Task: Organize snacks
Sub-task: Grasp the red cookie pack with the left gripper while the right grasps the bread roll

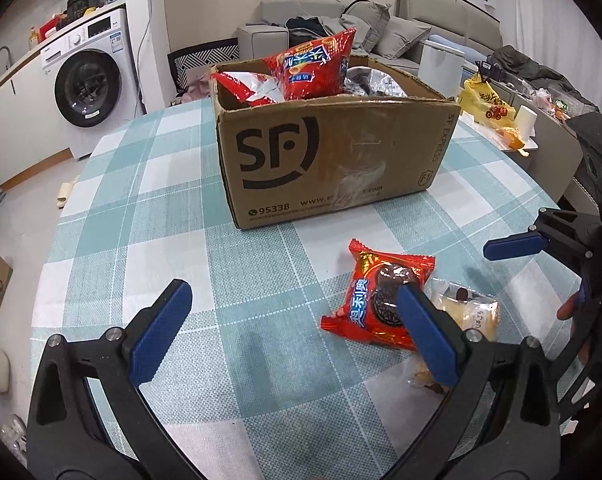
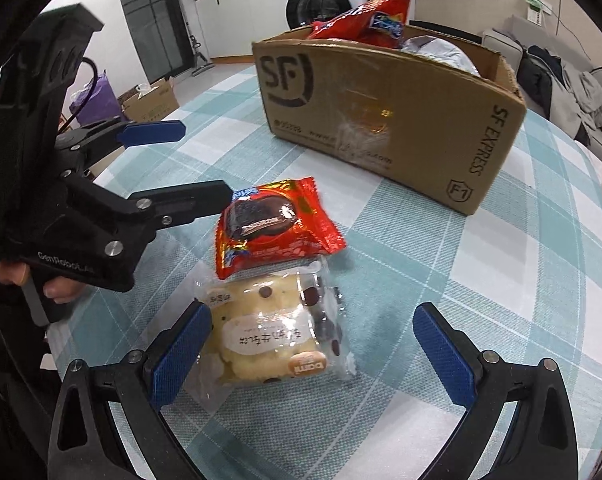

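Both grippers are held low over the near part of the checked worktop (image 1: pixel 149 216), pointing toward the SF Express cardboard box (image 1: pixel 325 160) that stands toward the far edge.

The left gripper (image 1: pixel 297 320) has its jaws wide and holds nothing; in its own view the right-hand finger overlaps the red Oreo packet (image 1: pixel 375 300), though whether it touches the wrapper cannot be told.

The right gripper (image 2: pixel 315 354) also has its jaws wide. They straddle the clear-wrapped chocolate-chip bun (image 2: pixel 273 336), which lies flat between them with its long axis running across the gap, printed label upside down to the camera.

The Oreo packet lies flat just beyond the bun, its near edge overlapping the bun's wrapper, its long axis running roughly toward the box.

In the box, a red snack bag (image 1: pixel 313 68) stands up above the rim among other packets.
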`<state>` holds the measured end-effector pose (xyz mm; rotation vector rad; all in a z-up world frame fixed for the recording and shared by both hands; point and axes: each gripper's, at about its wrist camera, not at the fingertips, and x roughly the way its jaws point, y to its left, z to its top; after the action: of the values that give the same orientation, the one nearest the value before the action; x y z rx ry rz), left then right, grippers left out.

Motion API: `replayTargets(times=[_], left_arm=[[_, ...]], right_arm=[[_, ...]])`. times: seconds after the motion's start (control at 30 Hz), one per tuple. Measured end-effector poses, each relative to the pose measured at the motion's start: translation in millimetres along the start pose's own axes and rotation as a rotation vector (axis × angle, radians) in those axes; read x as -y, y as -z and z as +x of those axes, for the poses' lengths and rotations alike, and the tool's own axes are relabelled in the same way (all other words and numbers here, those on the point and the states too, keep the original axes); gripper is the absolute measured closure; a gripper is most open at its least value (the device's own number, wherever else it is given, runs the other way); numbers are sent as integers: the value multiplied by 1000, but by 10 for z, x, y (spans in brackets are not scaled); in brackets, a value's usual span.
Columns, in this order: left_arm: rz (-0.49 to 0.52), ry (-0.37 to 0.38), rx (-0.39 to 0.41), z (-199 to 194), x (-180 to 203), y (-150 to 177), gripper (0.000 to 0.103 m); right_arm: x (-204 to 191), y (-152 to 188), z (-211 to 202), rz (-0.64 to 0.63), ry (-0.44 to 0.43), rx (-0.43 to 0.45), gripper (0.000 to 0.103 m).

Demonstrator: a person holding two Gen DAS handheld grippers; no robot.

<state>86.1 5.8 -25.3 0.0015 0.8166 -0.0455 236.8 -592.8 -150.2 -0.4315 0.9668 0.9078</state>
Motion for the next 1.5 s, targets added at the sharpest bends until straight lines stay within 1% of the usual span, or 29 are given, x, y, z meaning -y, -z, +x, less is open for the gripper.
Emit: replayTargets(times=[0.1, 0.23, 0.37, 0.57, 0.7, 0.87, 1.07, 1.1, 1.23, 1.3, 1.37, 1.43, 1.47, 1.5], left_arm=[[2, -16, -5, 26, 7, 0, 1], [-3, -14, -11, 39, -3, 12, 1], [-8, -11, -10, 38, -7, 19, 1], [-8, 7, -19, 67, 38, 33, 1], [10, 12, -30, 109, 128, 55, 1], [32, 24, -48, 179, 250, 87, 1], [46, 23, -67, 269, 334, 110, 1], [46, 23, -71, 287, 338, 108, 1], [50, 28, -79, 349, 346, 88, 1], [54, 33, -89, 382, 356, 81, 2], [54, 46, -95, 401, 357, 84, 6], [61, 66, -96, 407, 376, 92, 18], [65, 71, -94, 406, 383, 97, 20], [71, 78, -94, 406, 397, 100, 25]], right_arm=[[-75, 3, 31, -9, -25, 2, 0], [-186, 27, 95, -49, -35, -17, 0], [-220, 40, 174, -67, 6, -41, 1], [-57, 34, 167, -22, 30, -41, 1], [96, 43, 131, 13, 51, -47, 1], [231, 58, 100, 36, 56, -49, 0], [305, 83, 79, 49, 55, -48, 1], [314, 134, 1, 46, 55, -50, 1], [304, 155, 3, 29, 63, -53, 1], [302, 160, -8, 27, 62, -46, 2], [305, 160, -35, 19, 58, -34, 14], [316, 147, -53, 27, 42, -25, 19], [323, 146, -60, 30, 40, -20, 21], [331, 144, -65, 33, 39, -17, 22]])
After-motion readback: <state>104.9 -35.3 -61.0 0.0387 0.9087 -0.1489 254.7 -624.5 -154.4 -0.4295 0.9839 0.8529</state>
